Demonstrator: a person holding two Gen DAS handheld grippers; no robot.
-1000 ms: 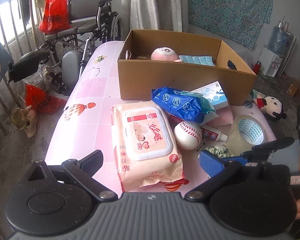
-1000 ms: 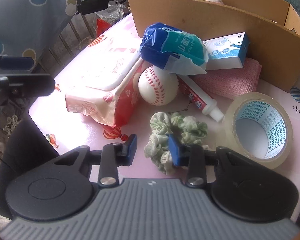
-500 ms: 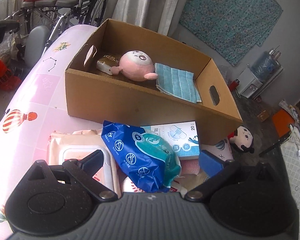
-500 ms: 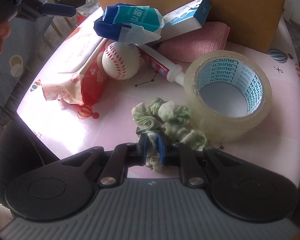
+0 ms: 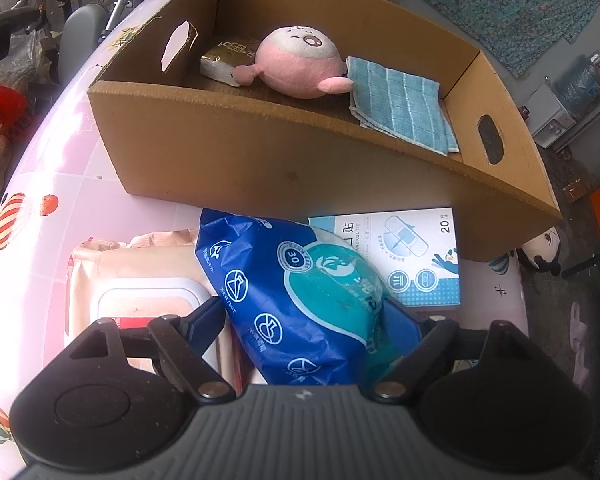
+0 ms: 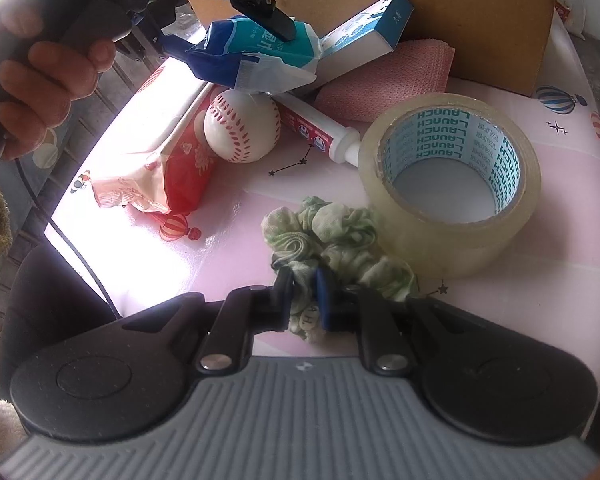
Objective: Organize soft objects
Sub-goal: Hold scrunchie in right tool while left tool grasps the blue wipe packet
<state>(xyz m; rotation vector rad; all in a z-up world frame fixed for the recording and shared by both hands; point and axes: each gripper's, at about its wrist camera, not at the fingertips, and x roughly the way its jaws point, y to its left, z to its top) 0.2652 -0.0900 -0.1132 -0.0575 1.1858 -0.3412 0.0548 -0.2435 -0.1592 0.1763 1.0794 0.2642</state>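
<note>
A blue tissue pack [image 5: 300, 300] lies on a pink wet-wipes pack [image 5: 140, 268] in front of the cardboard box [image 5: 260, 152]. My left gripper [image 5: 304, 316] straddles it, jaws closing, and both pads touch its sides. The right wrist view shows that same left gripper [image 6: 224, 36] on the tissue pack [image 6: 256, 48]. My right gripper [image 6: 304, 292] is shut on the near edge of a green scrunchie [image 6: 332, 232] on the pink table. Inside the box lie a pink plush [image 5: 300, 64], a blue cloth [image 5: 400, 100] and a small tissue packet [image 5: 228, 60].
A tape roll [image 6: 452, 172] stands against the scrunchie on the right. A baseball [image 6: 242, 128], a toothpaste tube [image 6: 316, 128], a pink cloth [image 6: 392, 76] and a plaster box [image 5: 416, 264] crowd the space before the box. A hand [image 6: 48, 76] holds the left gripper.
My left gripper swung from the table's near end over to the blue tissue pack and narrowed around it. My right gripper closed on the scrunchie and has stayed shut on it.
</note>
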